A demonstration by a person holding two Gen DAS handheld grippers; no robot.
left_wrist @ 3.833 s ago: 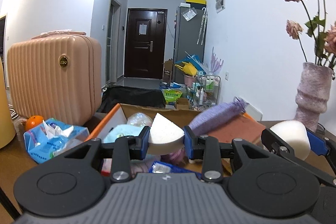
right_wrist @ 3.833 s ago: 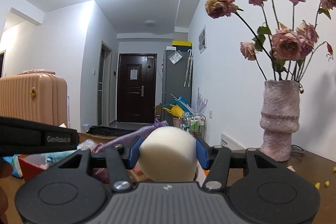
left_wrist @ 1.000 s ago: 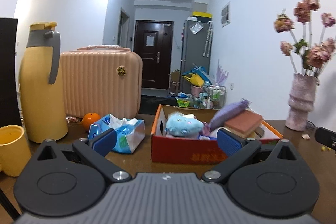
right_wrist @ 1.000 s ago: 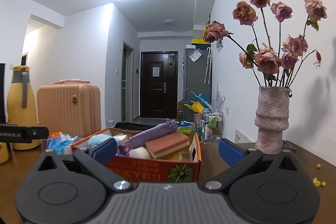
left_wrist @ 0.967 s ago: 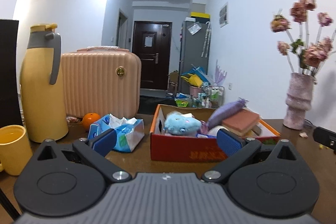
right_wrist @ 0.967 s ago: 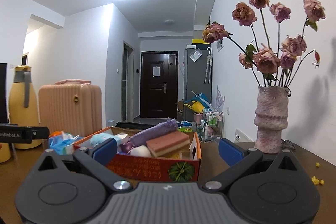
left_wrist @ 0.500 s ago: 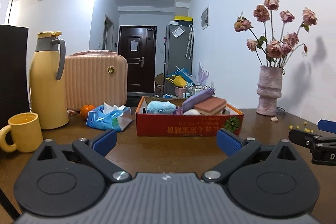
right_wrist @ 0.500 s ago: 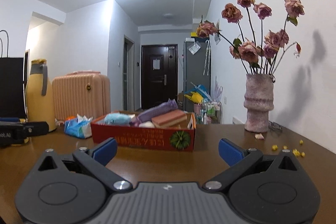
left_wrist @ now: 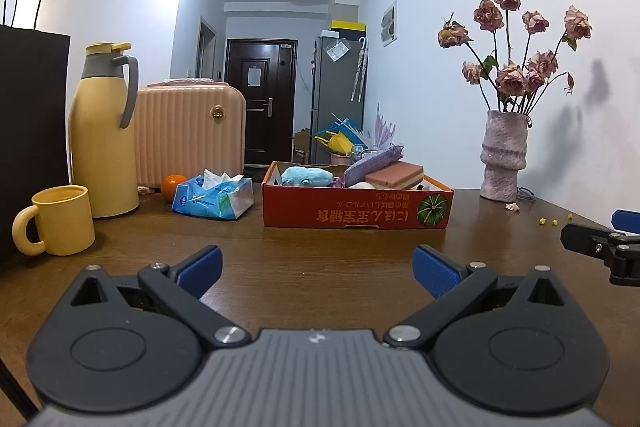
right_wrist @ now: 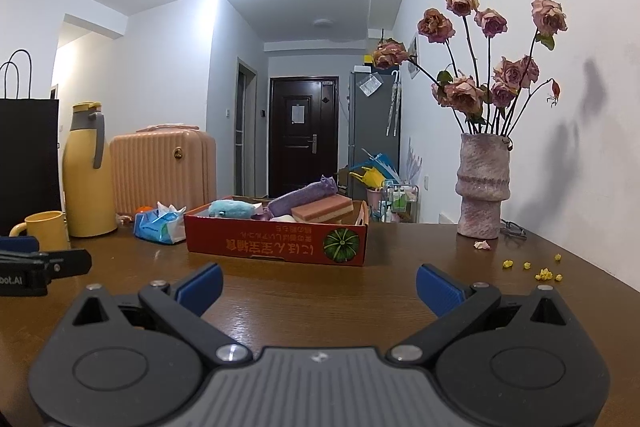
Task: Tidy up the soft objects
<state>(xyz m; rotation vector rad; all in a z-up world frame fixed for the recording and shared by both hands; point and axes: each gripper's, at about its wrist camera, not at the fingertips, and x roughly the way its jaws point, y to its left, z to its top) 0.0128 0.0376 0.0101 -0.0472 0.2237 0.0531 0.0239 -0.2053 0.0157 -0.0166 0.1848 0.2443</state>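
A red cardboard box stands mid-table with soft things in it: a light blue plush toy, a purple pouch, a pink sponge block and a white foam piece. My left gripper is open and empty, well back from the box over the wood. My right gripper is likewise open and empty, also back from the box. Each gripper's tip shows at the edge of the other's view.
On the brown table: a yellow mug, a yellow thermos, a pink suitcase, an orange, a blue tissue pack, a black paper bag, a vase of dried roses, yellow crumbs.
Both grippers let go of their white foam pieces, which now lie in the box, opened wide and drew back from the box toward the table's near side.
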